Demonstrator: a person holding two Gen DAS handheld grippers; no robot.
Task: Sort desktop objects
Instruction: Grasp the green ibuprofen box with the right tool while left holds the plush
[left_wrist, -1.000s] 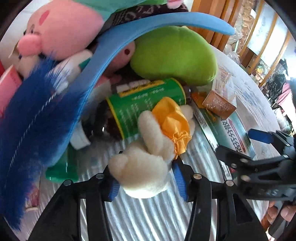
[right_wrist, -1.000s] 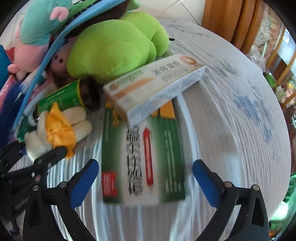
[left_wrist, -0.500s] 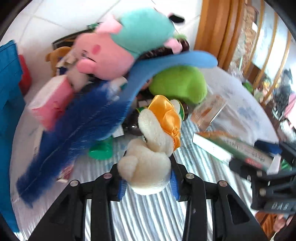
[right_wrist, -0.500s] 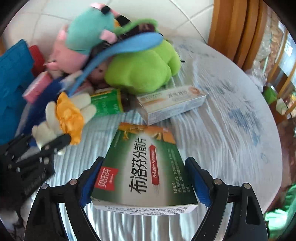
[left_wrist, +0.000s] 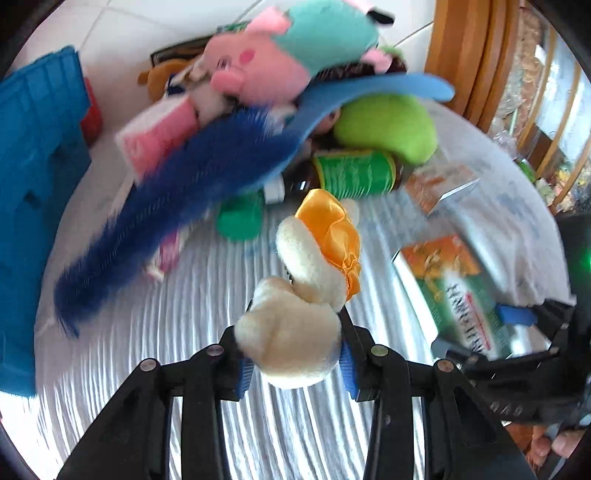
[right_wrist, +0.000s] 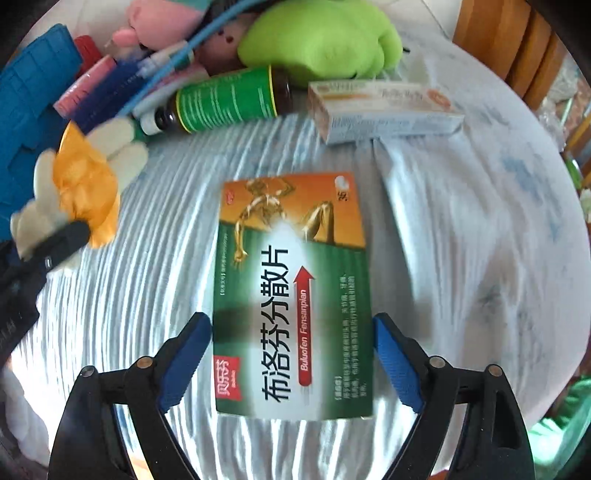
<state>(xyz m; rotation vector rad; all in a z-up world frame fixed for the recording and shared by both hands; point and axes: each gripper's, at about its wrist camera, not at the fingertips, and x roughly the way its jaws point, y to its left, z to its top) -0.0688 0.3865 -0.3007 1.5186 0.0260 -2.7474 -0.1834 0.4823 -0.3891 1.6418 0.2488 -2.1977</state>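
Crate (left_wrist: 33, 206), blue, sits at the far left edge of the table (left_wrist: 207, 369), partly cut off in both views. Next to it, the heap: a pink pack (left_wrist: 159, 140), a dark blue furry strip (left_wrist: 177, 218) draped over it, a pink-and-teal plush (left_wrist: 280, 55) on top, a light blue band (left_wrist: 373, 88) arching across.

My left gripper (left_wrist: 293, 367) is clamped on the cream plush (left_wrist: 291, 343), both blue pads pressed into its lower body. The toy sticks up and away from the fingers, its orange bow (left_wrist: 332, 229) at the far end. It looks lifted clear of the striped cloth, though I cannot tell for sure (the left view is smeared by motion).

Behind the toy lies a brown bottle (right_wrist: 229, 99) with a green label, on its side, white cap toward the heap. A green plush (right_wrist: 321, 40) sits just behind it. To the right of the bottle rests a pale box (right_wrist: 384, 110), long side across the view, near the green plush.

My right gripper (right_wrist: 291, 354) straddles the green box (right_wrist: 291, 295), which lies lengthwise between the blue pads with its orange end pointing away from me. The jaws are opening; a sliver of cloth shows between the left pad and the box edge, and the right pad stands just beside the other edge, so I read no squeeze on it. From the left view this box appears tilted beside the right gripper's fingers.

Wooden chair backs (right_wrist: 517, 44) stand beyond the table's right rim.
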